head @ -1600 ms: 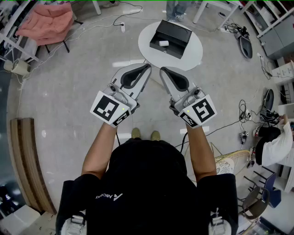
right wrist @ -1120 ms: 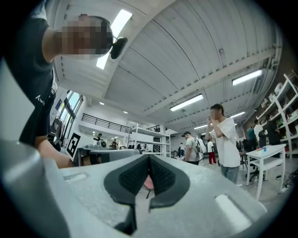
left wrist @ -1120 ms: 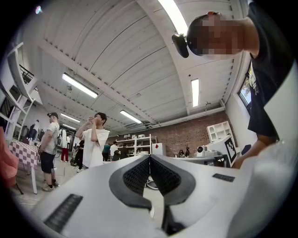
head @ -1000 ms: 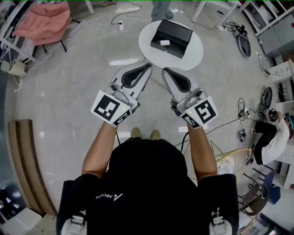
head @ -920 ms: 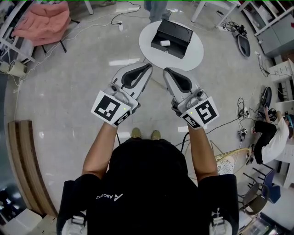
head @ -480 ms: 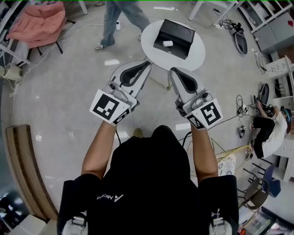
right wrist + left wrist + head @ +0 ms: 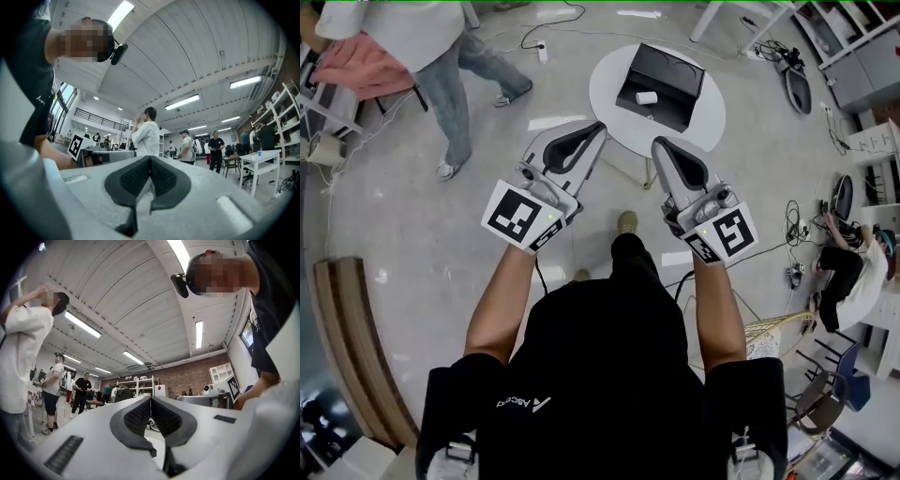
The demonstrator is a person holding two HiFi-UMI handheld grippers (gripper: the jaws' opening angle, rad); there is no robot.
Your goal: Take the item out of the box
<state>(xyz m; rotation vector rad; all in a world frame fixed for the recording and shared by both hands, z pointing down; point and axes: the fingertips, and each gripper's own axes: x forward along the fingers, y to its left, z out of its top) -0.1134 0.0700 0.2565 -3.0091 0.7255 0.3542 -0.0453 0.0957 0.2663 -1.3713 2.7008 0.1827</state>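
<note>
**Student:** In the head view, where was the item located?

**Tutor:** The small white cylindrical item (image 7: 647, 97) lay on its side inside the matte black open rectangular box (image 7: 667, 67), toward 7 o'clock of the box's floor. The box stood on the round white bench (image 7: 605, 98) at 12 o'clock from the wearer, just beyond both tools.

**Student:** And the state of each tool?

**Tutor:** The left tongs (image 7: 598, 126) were pressed together with nothing between them; the left gripper view showed the two ribbed black pads (image 7: 140, 417) meeting along one seam. The right tongs (image 7: 657, 142) were likewise fully together and empty, with the same seam seen in the right gripper view. Both pointed toward 12 o'clock, the left at 11 and the right at 1 from the wearer, apart from each other, their tips over the near rim of the bench. Neither touched the box.

**Student:** What else appeared?

**Tutor:** A passer-by in a white shirt and blue jeans (image 7: 441, 66) walked at 10 o'clock, beside a pink cloth (image 7: 356, 61) draped over a chair at the left edge.
</note>
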